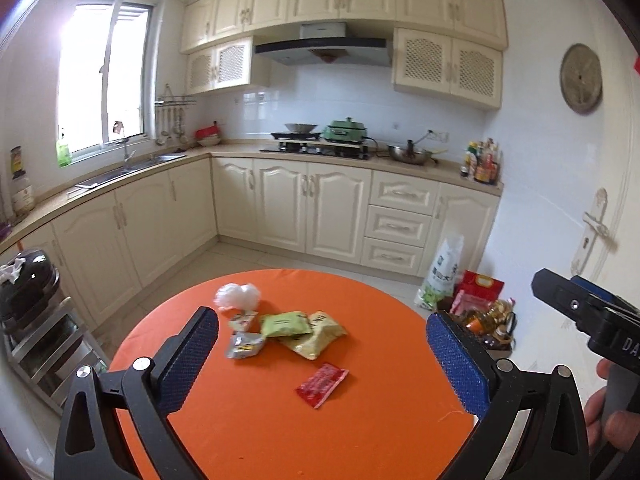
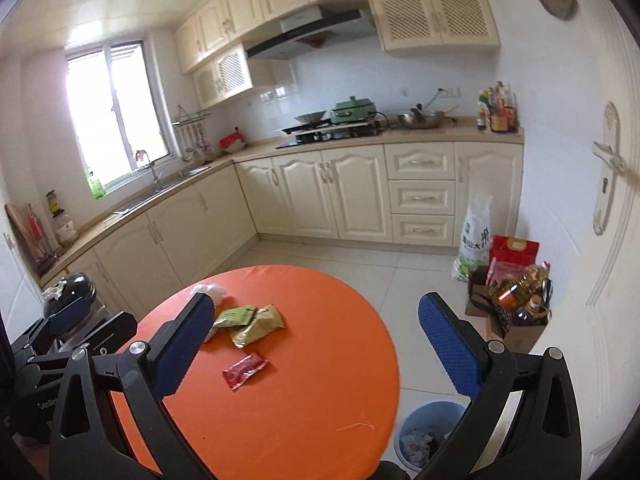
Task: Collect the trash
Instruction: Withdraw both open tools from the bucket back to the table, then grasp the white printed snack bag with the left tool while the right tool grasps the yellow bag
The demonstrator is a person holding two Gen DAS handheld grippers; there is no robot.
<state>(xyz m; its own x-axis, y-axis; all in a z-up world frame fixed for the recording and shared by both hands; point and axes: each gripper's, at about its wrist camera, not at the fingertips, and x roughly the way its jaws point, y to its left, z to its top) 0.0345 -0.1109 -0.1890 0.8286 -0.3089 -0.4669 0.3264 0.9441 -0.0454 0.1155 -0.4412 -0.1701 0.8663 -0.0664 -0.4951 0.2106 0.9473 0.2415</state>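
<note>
The trash lies scattered on a round orange table [image 1: 360,420]. Nearest the near edge is a red sachet [image 1: 322,384], lying flat and apart from the rest. Beyond it sits a loose cluster: a green packet [image 1: 285,324] overlapping a yellow-green snack bag [image 1: 316,338], with a small silver wrapper [image 1: 245,345] just to their left and a small torn wrapper [image 1: 242,319] beside the green packet. Behind these, toward the far rim, rests a crumpled clear plastic bag [image 1: 237,295].

On the floor at the right of the table stands a blue waste bin [image 2: 430,436], already holding crumpled paper and wrappers.

The left gripper [image 1: 322,356] hovers above the table with its blue-padded fingers spread wide and nothing between them. The right gripper [image 2: 316,340] is likewise spread wide and empty, above the table's right side; in the left wrist view its black body shows at the right edge, with a hand [image 1: 612,412] around its handle.

Around the table is a kitchen with cream cabinets [image 1: 280,208] along two walls, a sink [image 1: 132,168] under a window [image 1: 100,80], and a stove [image 1: 316,146] carrying a wok and a green pot under a range hood [image 1: 324,50]. Sauce bottles [image 1: 482,162] stand at the counter's right end. On the floor by the wall sit a white rice sack [image 1: 442,276], a red bag and a cardboard box [image 2: 516,332] with oil bottles.
</note>
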